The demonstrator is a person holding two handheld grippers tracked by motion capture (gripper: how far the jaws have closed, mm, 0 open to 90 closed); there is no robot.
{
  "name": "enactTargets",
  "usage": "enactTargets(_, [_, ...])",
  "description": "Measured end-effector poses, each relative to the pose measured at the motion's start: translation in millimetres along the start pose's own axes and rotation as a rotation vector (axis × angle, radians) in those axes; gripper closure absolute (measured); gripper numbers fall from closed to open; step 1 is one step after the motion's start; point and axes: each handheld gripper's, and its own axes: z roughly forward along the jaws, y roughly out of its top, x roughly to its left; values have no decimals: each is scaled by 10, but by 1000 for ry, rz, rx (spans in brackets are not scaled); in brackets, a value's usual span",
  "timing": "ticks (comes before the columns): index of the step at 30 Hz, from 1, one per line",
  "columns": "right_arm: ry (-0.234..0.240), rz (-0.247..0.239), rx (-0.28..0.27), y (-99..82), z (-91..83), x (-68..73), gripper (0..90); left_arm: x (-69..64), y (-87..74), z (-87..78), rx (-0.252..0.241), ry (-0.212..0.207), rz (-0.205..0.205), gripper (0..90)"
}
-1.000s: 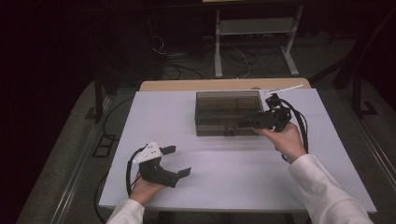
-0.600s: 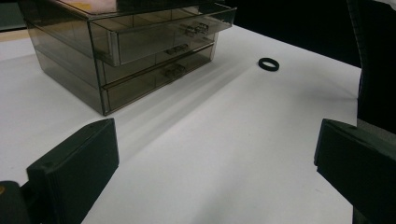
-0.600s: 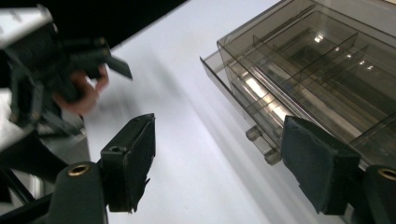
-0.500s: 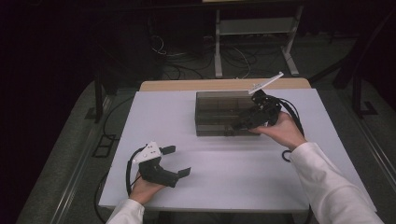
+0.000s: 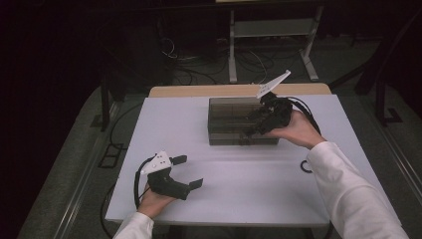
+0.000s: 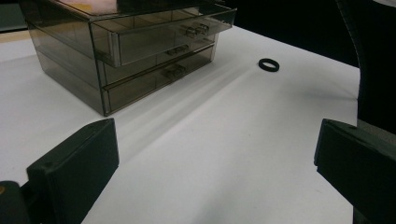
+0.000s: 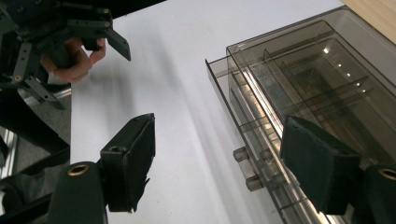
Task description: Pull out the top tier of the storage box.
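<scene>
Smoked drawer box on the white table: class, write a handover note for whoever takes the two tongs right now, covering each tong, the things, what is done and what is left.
Left tongs: open, empty, resting near the table's front left.
Right tongs: open, nothing between the jaws, which have just been opening; held above the front of the drawer box.
Drawer box: toward the back of the table; top drawer pulled out a little, the two lower drawers look shut.
Black ring: lies on the table right of the box, untouched.
Done: top drawer started open.
Left, probably: open it fully and deal with the ring; contents cannot be told.
</scene>
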Motion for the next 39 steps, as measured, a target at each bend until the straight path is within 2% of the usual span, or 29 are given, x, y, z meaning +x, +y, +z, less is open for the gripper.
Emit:
enactTargets(6, [-1, -52, 11, 10, 89, -56, 260, 0, 0, -2, 0, 0, 1, 0])
enactTargets(15, [5, -56, 12, -22, 152, -170, 268, 5, 0, -4, 1, 1, 2, 0])
enactTargets(24, [17, -65, 17, -71, 212, -274, 383, 7, -1, -4, -1, 2, 0, 0])
enactTargets(31, [32, -88, 46, -86, 269, -272, 498, 6, -1, -6, -2, 2, 0, 0])
enactTargets(39, [42, -95, 73, -101, 324, -288, 548, 6, -1, -6, -1, 2, 0, 0])
